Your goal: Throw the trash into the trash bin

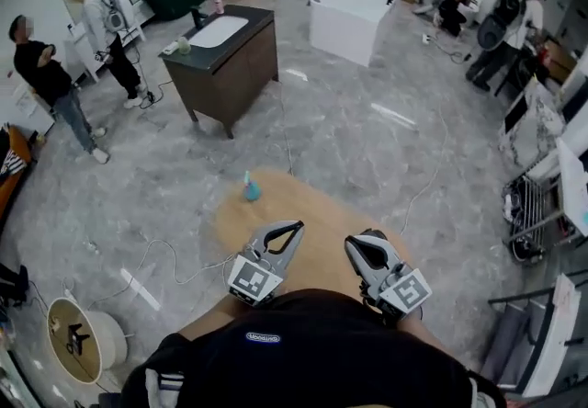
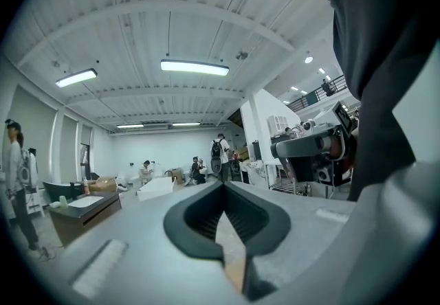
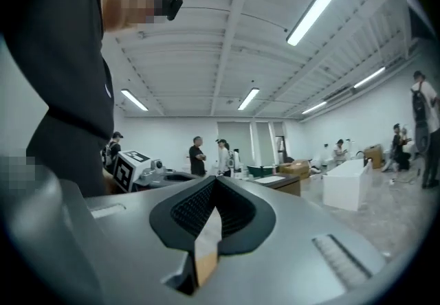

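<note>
Grey marble floor in a big open room. A round wooden table (image 1: 312, 213) sits at lower centre of the head view. A small teal object (image 1: 251, 187) stands near the table's upper-left edge. A round white bin (image 1: 115, 342) is on the floor at lower left, well apart from the table. The left gripper (image 1: 292, 232) and right gripper (image 1: 360, 248) are at bottom centre, close to the person's chest. Both pairs of jaws are closed tip to tip with nothing between them.

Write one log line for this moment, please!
left gripper: shut, empty | right gripper: shut, empty | small teal scrap: on round wooden table
</note>
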A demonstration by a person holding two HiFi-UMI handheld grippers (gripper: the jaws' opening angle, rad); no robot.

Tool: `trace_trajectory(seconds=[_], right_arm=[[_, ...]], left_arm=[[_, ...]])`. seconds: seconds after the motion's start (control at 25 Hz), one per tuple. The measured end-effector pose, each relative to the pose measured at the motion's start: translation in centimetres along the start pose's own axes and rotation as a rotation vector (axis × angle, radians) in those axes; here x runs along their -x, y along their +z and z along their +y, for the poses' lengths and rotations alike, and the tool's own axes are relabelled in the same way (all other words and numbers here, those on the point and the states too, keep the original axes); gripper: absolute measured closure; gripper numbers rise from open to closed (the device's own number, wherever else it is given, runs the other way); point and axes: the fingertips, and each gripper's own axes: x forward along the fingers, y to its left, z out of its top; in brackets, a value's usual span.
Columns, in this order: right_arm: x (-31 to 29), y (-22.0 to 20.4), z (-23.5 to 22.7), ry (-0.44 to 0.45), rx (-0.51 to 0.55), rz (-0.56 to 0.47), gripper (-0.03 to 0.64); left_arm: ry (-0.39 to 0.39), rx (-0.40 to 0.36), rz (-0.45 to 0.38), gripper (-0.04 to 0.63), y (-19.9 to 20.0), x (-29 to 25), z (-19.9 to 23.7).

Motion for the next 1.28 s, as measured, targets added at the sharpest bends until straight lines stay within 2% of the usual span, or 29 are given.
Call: trace_trajectory(seconds=[0.08, 0.16, 0.28, 0.48, 0.84, 1.0, 1.28], right_arm=[[-2.7, 0.4, 1.2, 0.124, -0.055, -0.011, 0.587], [-4.2, 0.2, 3.0, 0.193, -0.138, -0.013, 0.586], [-5.7, -0.3, 4.2, 0.23, -0.201, 0.007, 0.586], [-8.2, -0.6, 5.3, 0.269, -0.186, 0.007, 0.586], [-9.1, 0.3, 5.3, 0.221, -0.152, -0.013, 0.588], [-7.3, 0.9, 3.5, 0.159, -0.152, -0.028, 0.588], [-5.0, 0.5, 2.8, 0.111, -0.113, -0.015, 0.588]], left_arm=[[0.031, -0.015, -0.017, 0.595, -0.2, 0.9, 1.7], [0.029, -0.008, -0.017, 0.594, -0.5, 2.6, 2.6], [0.036, 0.016, -0.015, 0.595, -0.6, 4.4, 3.8], [0.08, 0.017, 0.003, 0.595, -1.0, 6.5, 6.7], [0.054, -0.005, 0.004, 0.595, 0.6, 7.2, 7.3], [0.008, -0.023, 0.002, 0.595, 1.6, 5.3, 5.9], [-0.065, -0.031, -0.022, 0.595, 2.4, 3.1, 3.9]])
